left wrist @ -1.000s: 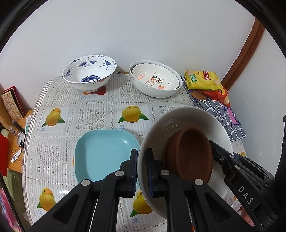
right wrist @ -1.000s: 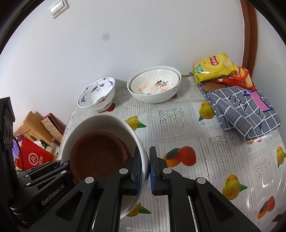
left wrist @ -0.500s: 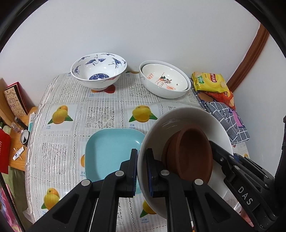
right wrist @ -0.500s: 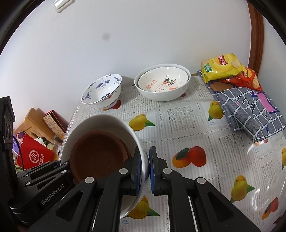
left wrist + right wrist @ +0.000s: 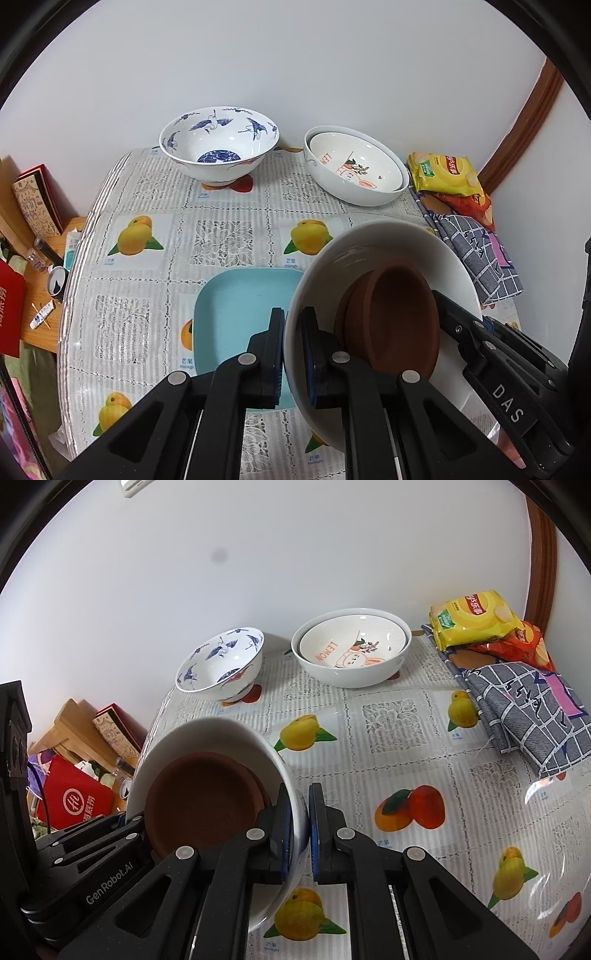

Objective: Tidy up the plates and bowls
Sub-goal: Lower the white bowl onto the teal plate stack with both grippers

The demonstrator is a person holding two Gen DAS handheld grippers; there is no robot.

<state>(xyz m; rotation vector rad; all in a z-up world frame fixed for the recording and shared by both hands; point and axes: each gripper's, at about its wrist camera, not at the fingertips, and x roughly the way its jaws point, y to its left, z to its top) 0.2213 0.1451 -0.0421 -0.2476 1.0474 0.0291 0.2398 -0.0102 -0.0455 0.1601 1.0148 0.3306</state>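
A large white bowl with brown bowls nested inside hangs tilted above the fruit-print table. My left gripper is shut on its left rim, one finger inside and one outside. On the opposite rim my right gripper is shut the same way; the white bowl and brown bowls fill that view's lower left. A light blue square plate lies on the table just left of and partly under the held bowl. At the back stand a blue-and-white bowl and a lemon-print bowl nested in a white one.
Yellow and red chip bags and a folded grey checked cloth lie at the table's right side. The table's left edge drops to a low wooden shelf with red packets and small clutter. A white wall runs close behind the bowls.
Both grippers have carried the white bowl to the left over the table; the back bowls and the blue plate have slid right in both views. The grips are unchanged.
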